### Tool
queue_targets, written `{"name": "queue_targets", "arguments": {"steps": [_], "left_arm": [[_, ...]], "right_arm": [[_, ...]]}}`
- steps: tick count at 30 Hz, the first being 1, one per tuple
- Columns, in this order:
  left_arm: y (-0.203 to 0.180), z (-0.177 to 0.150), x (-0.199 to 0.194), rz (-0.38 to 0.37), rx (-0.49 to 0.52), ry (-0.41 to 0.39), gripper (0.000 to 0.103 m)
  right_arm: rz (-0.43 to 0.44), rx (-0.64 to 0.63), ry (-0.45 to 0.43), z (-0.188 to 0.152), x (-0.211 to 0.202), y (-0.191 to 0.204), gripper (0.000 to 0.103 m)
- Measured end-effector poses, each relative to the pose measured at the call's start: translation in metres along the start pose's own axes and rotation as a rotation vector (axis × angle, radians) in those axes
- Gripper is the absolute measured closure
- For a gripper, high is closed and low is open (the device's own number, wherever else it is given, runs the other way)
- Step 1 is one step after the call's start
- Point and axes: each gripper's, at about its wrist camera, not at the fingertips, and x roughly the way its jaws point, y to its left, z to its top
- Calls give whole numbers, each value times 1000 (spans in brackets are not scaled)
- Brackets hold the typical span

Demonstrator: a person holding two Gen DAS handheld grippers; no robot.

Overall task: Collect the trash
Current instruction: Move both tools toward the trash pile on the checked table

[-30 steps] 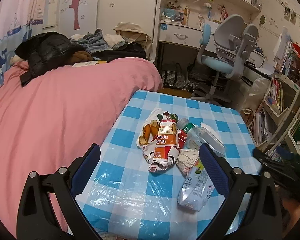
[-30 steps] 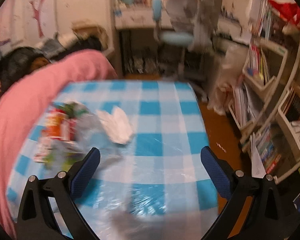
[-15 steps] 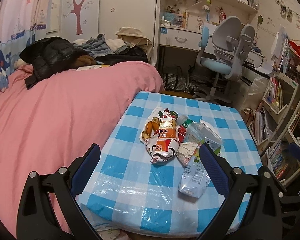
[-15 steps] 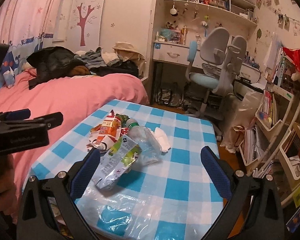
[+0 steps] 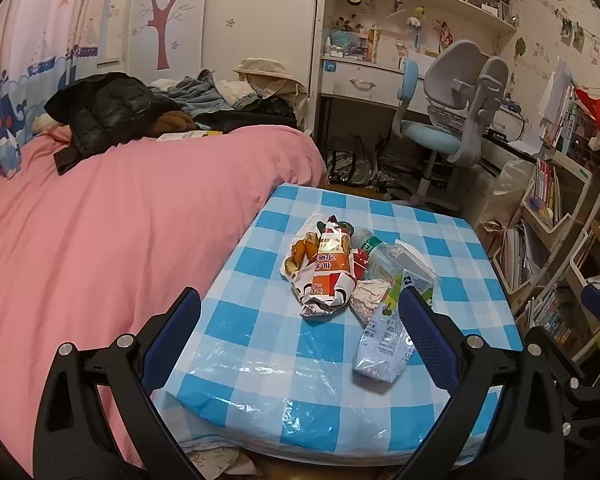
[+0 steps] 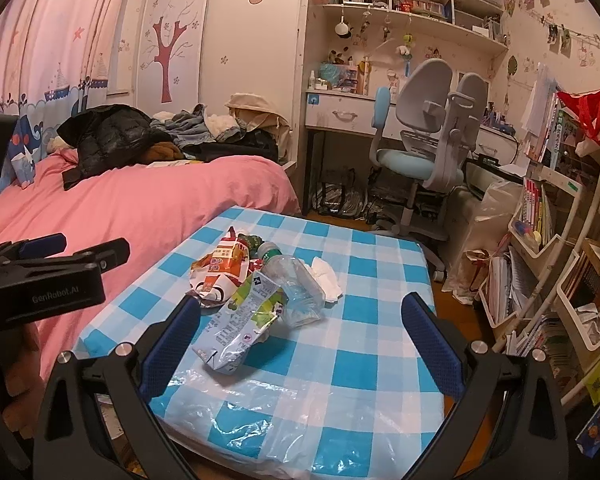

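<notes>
Left wrist view: my left gripper (image 5: 300,328) has its 2 fingers spread wide and holds nothing; it hangs over the near edge of the table (image 5: 260,344), which wears a blue-and-white checked plastic cover. Trash lies in 1 cluster near the table's middle. Item 1, an orange and white snack wrapper (image 5: 326,272), lies crumpled at the left of the cluster. Item 2, a clear plastic bottle (image 5: 392,260) with a green cap, lies on its side, touching the wrapper. Item 3, a flattened drink carton (image 5: 384,340), lies nearest to me, its upper end resting against the bottle. Item 4, a crumpled foil ball (image 5: 368,292), sits between the wrapper and the carton. Right wrist view: my right gripper (image 6: 300,336) is likewise wide apart and empty, hanging above the near half of the table (image 6: 380,336). From this side the carton (image 6: 240,320) sits just inside my left finger (image 6: 172,344), the bottle (image 6: 296,280) behind it, the wrapper (image 6: 220,268) further left, and a white tissue (image 6: 328,276) is touching the bottle's far side. A pink bed (image 6: 140,208) borders the table on the left.
</notes>
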Motion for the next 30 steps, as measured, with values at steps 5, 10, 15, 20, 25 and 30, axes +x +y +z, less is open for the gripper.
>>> {"name": "queue_targets", "arguments": {"steps": [5, 10, 15, 20, 25, 30], "left_arm": [[2, 2, 0, 1, -9, 1, 8], [3, 2, 1, 5, -12, -4, 8], [5, 2, 1, 6, -19, -8, 8], [6, 2, 1, 5, -19, -6, 8], [7, 3, 1, 7, -21, -9, 8], [10, 3, 1, 10, -21, -10, 8]], "right_arm": [[0, 4, 0, 0, 0, 0, 6], [1, 14, 10, 2, 1, 0, 6], [-6, 25, 20, 3, 3, -2, 6], [-1, 33, 31, 3, 5, -3, 6], [6, 31, 39, 3, 6, -2, 6], [11, 37, 46, 3, 8, -2, 6]]}}
